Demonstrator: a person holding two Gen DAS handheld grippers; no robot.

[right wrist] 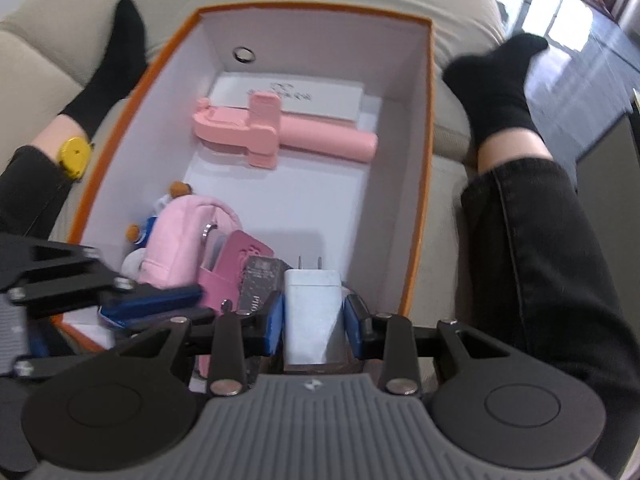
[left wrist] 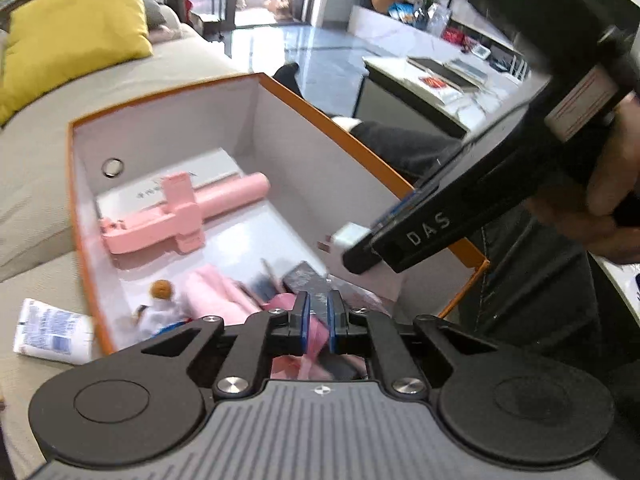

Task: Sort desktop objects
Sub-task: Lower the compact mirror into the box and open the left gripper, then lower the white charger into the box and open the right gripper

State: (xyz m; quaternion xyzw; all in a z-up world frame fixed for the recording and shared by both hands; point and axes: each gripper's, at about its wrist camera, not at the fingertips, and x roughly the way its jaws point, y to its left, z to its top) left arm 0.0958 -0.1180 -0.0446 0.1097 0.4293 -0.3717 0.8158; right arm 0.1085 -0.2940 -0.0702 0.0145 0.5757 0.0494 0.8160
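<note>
Beige sofa cushions carry the orange box (right wrist: 428,128). Your right gripper (right wrist: 314,316) is clamped on the white charger (right wrist: 312,312), prongs forward over the box's near end, ready to drop in. Your left gripper (left wrist: 318,320) is nearly closed, holding nothing. A pink pouch (right wrist: 182,236) crowds the near corner; beyond lies the pink selfie stick (right wrist: 280,136).

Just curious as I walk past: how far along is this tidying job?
Much looks done: the orange box already holds a pink selfie stick, a pink pouch and other bits. The right hand-held gripper holds a white charger above the box. A tissue pack still lies outside.
</note>
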